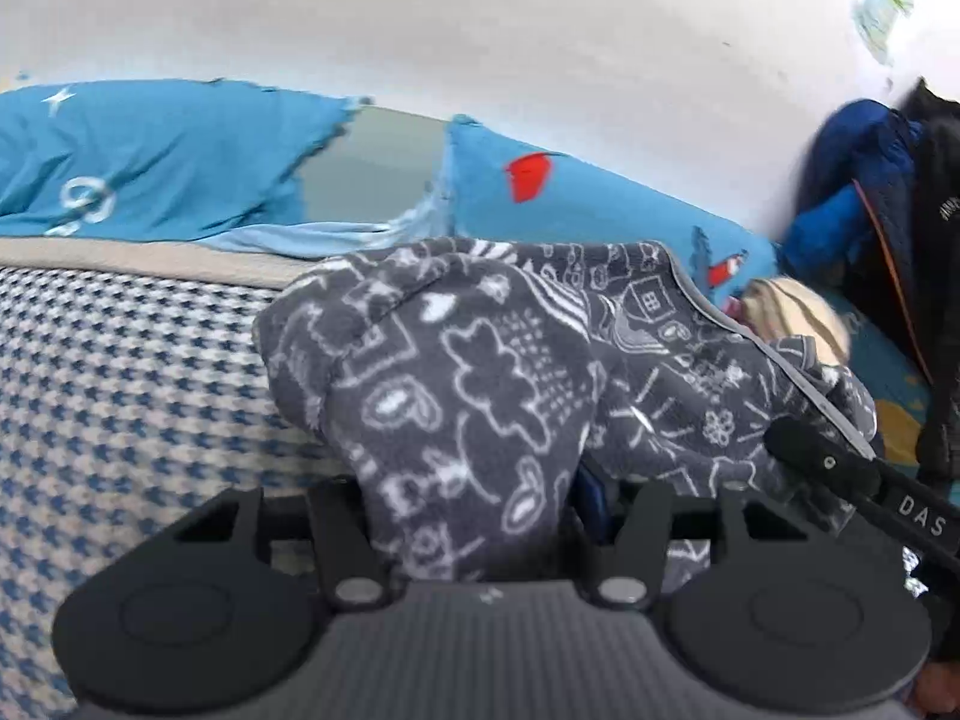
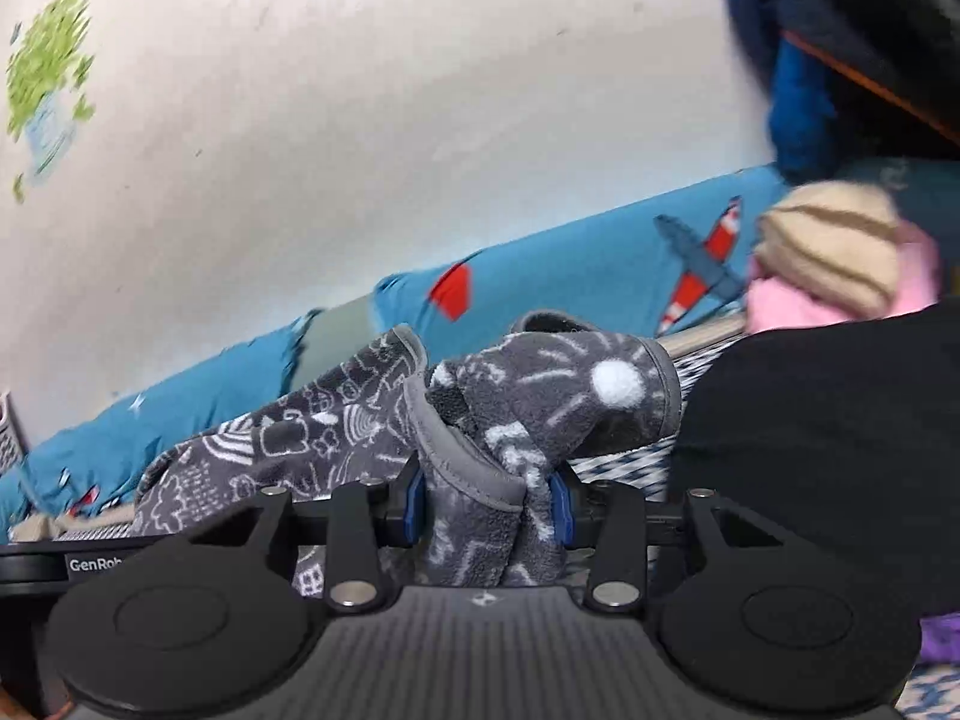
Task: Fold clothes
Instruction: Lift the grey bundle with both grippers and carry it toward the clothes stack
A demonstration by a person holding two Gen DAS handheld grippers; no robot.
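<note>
Your left gripper (image 1: 480,516) is clenched on a bunch of the grey fleece garment (image 1: 480,372), which fills the middle of the left wrist view and spills up and to the right over the jaws. That garment is dark grey with white doodle drawings and a plain grey trim along its edge. Under it, at the left of the frame, lies the blue-and-white houndstooth bed cover (image 1: 120,372). Your right gripper (image 2: 487,507) is also grasping the same garment: its blue pads (image 2: 414,498) press on a gathered fold with the grey trim, low in the centre of the right wrist view. In the left wrist view your right gripper reaches in from the lower right edge, touching the garment's right side. Behind, blue pillows (image 1: 150,162) printed with planes and red shapes lean along the white wall (image 1: 480,42). A beige-and-pink bundle (image 2: 834,258) sits at the right of the right wrist view, under a dark blue jacket (image 2: 804,60) in the upper right corner
</note>
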